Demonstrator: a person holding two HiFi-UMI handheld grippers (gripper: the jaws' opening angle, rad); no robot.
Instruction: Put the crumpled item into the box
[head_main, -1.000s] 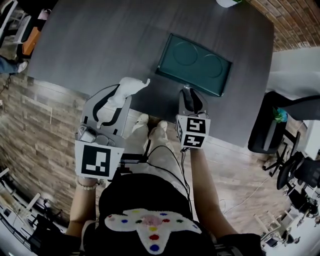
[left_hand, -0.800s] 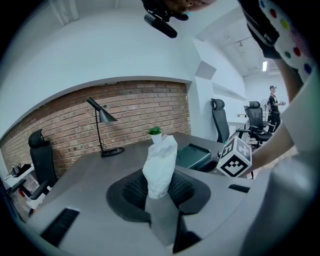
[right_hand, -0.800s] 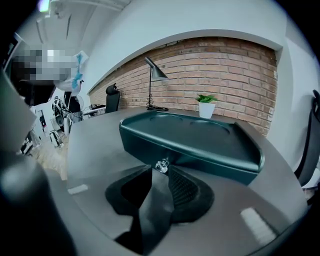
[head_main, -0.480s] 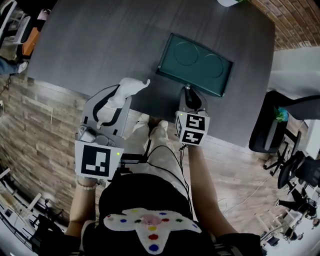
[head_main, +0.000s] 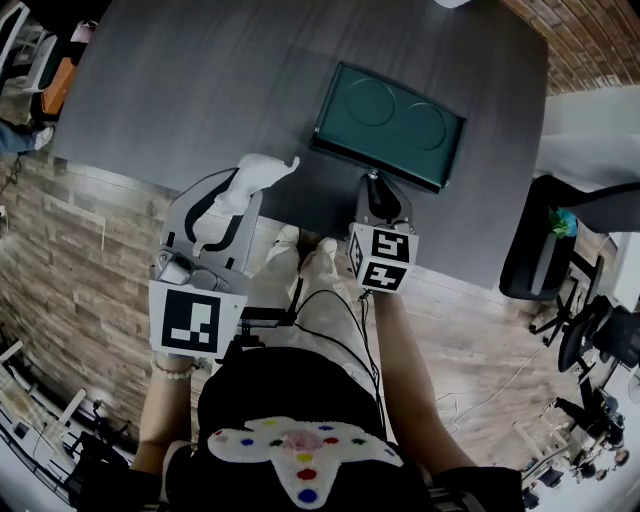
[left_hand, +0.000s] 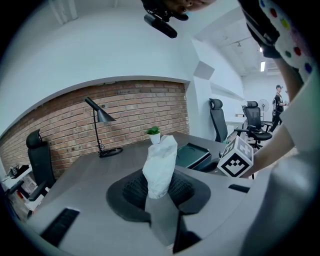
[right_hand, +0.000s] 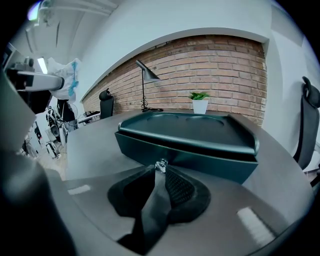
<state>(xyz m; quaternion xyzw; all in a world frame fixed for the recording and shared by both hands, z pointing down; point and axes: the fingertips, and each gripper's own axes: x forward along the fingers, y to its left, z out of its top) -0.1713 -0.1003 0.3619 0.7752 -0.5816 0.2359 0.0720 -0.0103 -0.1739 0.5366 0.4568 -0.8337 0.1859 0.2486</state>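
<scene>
My left gripper (head_main: 243, 192) is shut on a white crumpled item (head_main: 262, 172), held just above the near edge of the dark table (head_main: 200, 90). In the left gripper view the crumpled item (left_hand: 160, 167) stands up between the pads (left_hand: 131, 192). A dark green box (head_main: 390, 125) lies on the table with its lid down, two round dents in the top. My right gripper (head_main: 372, 180) is at the box's front wall. Its jaws are pinched together on a small shiny catch (right_hand: 160, 165) in front of the box (right_hand: 200, 132).
A black desk lamp (left_hand: 100, 117) and a small potted plant (left_hand: 154, 134) stand at the table's far side by a brick wall. Office chairs (head_main: 560, 280) stand to the right. The person's legs and feet (head_main: 305, 255) are under the near edge.
The right gripper has edged slightly toward the box's front. The left gripper and the crumpled item have stayed in place.
</scene>
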